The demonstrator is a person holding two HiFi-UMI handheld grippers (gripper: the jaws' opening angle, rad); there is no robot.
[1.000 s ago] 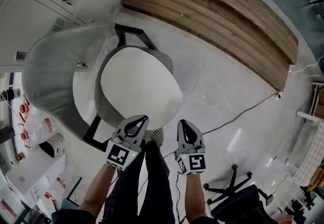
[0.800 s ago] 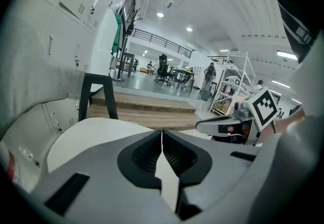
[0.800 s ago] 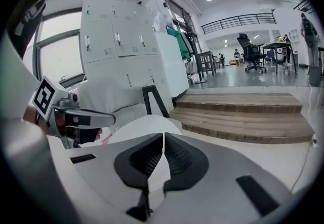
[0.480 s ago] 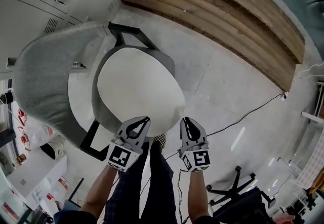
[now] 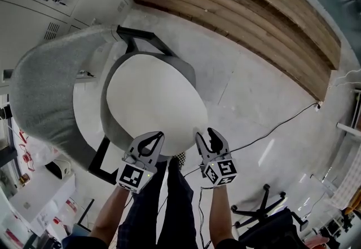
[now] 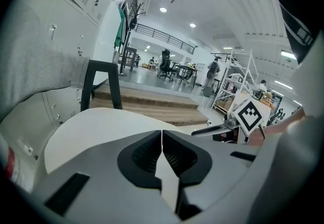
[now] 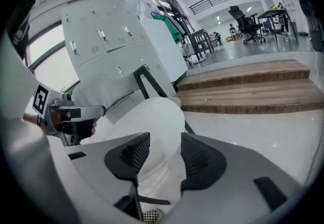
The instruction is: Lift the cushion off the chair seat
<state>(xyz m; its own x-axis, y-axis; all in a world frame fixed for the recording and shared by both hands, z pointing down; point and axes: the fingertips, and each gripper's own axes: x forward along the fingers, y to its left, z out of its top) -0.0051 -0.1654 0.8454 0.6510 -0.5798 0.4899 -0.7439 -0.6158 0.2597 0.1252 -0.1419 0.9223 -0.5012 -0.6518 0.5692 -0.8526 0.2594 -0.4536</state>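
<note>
White cushion point(image 5: 155, 98) shown lying flat on seat of chair point(image 5: 48, 93), not yet lifted. Left gripper point(image 5: 153, 137) and right gripper point(image 5: 207, 134) brought lower than a second ago, tips now at cushion's near edge. Right jaws just opened and spread apart; cushion's rim framed in gap, not pinched. Left jaws kept clenched together, nothing held. Judged: right side readied for grasp of near-right rim; left jaws to be parted before two-sided lift.
</note>
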